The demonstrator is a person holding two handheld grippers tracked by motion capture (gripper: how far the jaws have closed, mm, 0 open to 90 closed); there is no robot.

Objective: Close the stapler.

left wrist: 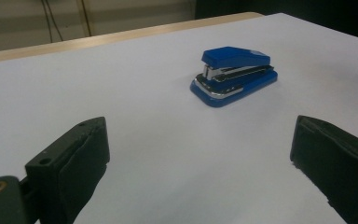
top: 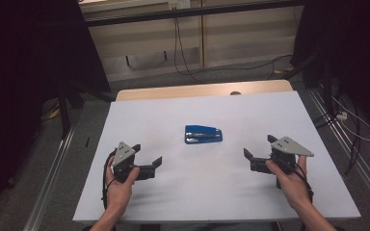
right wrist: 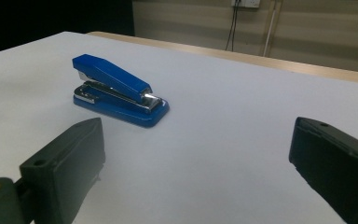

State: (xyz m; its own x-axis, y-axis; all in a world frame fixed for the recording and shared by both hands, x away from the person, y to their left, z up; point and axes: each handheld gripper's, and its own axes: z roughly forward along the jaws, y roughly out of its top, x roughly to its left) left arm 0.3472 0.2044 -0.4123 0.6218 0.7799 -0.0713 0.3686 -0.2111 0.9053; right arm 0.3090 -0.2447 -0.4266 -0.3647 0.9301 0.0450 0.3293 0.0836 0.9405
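Observation:
A small blue stapler (top: 203, 134) lies flat in the middle of the white tabletop (top: 202, 197). My left gripper (top: 148, 155) sits at the near left, held by a hand, jaws wide apart and empty, pointing toward the centre. In its own view the left gripper (left wrist: 200, 154) is open with the stapler (left wrist: 234, 74) ahead and to the right, well apart. My right gripper (top: 259, 147) rests at the near right, also open and empty. From the right gripper (right wrist: 196, 154) the stapler (right wrist: 119, 90) lies ahead to the left, out of reach of the jaws.
A wooden strip (top: 202, 89) runs along the table's far edge. Beyond it the floor carries black cables (top: 183, 53) and a white socket strip (top: 341, 115). Dark curtains hang on both sides. Metal rails (top: 53, 173) flank the table.

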